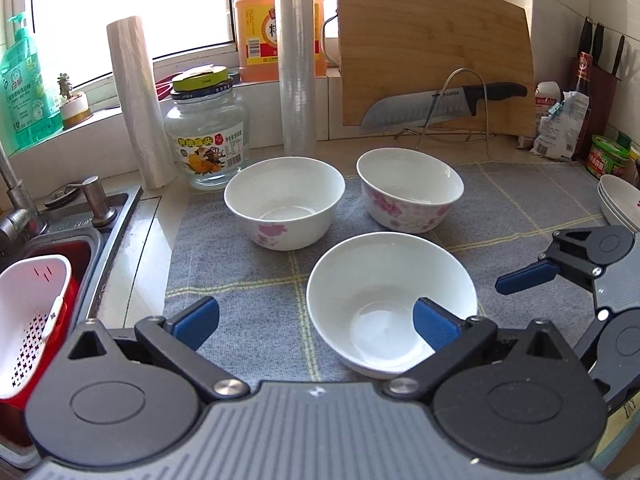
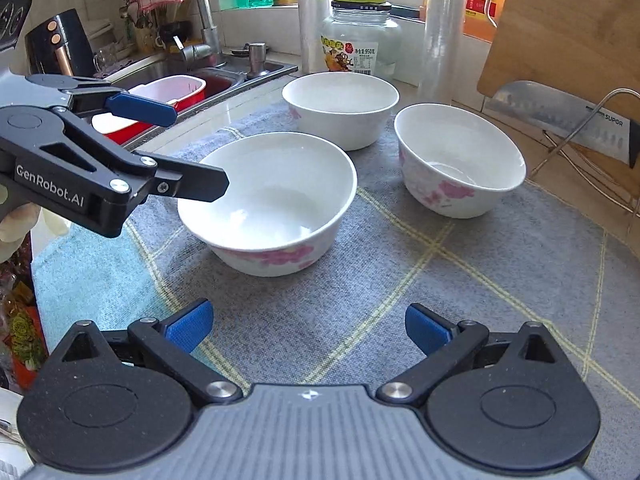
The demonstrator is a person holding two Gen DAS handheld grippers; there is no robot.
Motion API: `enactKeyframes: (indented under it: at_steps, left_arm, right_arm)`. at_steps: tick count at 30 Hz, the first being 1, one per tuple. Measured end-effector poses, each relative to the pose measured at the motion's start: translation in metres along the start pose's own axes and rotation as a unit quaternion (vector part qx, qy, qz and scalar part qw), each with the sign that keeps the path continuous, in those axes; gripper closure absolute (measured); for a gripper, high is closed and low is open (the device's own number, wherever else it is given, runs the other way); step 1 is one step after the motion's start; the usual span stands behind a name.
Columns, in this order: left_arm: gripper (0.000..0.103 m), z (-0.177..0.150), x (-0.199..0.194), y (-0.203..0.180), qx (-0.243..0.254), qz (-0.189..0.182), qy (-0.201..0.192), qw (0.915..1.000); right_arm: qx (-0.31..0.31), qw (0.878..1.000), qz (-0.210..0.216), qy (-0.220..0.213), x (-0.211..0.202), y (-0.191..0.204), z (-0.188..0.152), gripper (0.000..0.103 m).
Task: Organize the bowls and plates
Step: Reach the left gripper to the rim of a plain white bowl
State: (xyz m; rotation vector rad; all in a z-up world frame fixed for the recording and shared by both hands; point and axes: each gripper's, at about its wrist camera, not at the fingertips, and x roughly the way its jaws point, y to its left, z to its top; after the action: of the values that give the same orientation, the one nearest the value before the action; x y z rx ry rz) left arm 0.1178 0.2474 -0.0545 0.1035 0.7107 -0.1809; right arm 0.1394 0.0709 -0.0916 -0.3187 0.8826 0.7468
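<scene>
Three white bowls with pink flowers stand on a grey mat (image 1: 248,296). The near bowl (image 1: 390,304) (image 2: 268,200) is closest to me. The far left bowl (image 1: 284,202) (image 2: 340,108) and the far right bowl (image 1: 410,188) (image 2: 460,160) stand behind it. My left gripper (image 1: 316,320) (image 2: 188,148) is open, with its right finger over the near bowl's rim and its left finger outside. My right gripper (image 2: 308,330) is open and empty above the mat, short of the near bowl; it also shows in the left wrist view (image 1: 560,276). Stacked white plates (image 1: 618,204) sit at the right edge.
A sink (image 1: 52,256) with a red-and-white basket (image 1: 32,312) lies left of the mat. A glass jar (image 1: 206,128), two film rolls (image 1: 138,100), an oil bottle (image 1: 256,20), a cutting board (image 1: 432,56) and a knife (image 1: 440,104) on a rack stand behind the bowls.
</scene>
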Motion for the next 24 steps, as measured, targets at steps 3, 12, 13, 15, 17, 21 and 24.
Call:
enactKeyframes:
  at_steps: [3,12,13,15,17,21,24]
  left_arm:
    - [0.001,0.005,0.008,0.002,0.014,-0.012,0.008,0.9998]
    - [0.001,0.011,0.029,0.002,0.043,-0.053,0.028,0.9972]
    - [0.001,0.012,0.031,0.003,0.043,-0.053,0.032,0.9972]
    - [0.001,0.013,0.035,0.005,0.044,-0.055,0.035,0.9969]
    - [0.001,0.014,0.038,0.007,0.043,-0.058,0.036,0.9967]
    - [0.004,0.019,0.045,0.010,0.044,-0.067,0.046,0.9957]
    - [0.012,0.021,0.047,0.011,0.047,-0.079,0.053,0.9944]
  right_arm:
    - [-0.010,1.000,-0.006,-0.003,0.007,0.005,0.002,0.000]
    - [-0.019,1.000,-0.013,-0.004,0.017,0.011,0.001,0.000]
    - [-0.015,1.000,-0.012,-0.003,0.018,0.011,0.001,0.000]
    - [-0.017,1.000,-0.017,-0.006,0.021,0.014,0.002,0.000]
    - [-0.021,1.000,-0.020,-0.008,0.021,0.017,0.002,0.000]
    - [-0.028,0.999,-0.026,-0.018,0.021,0.022,0.004,0.000]
    - [-0.028,0.999,-0.028,-0.026,0.019,0.023,0.006,0.000]
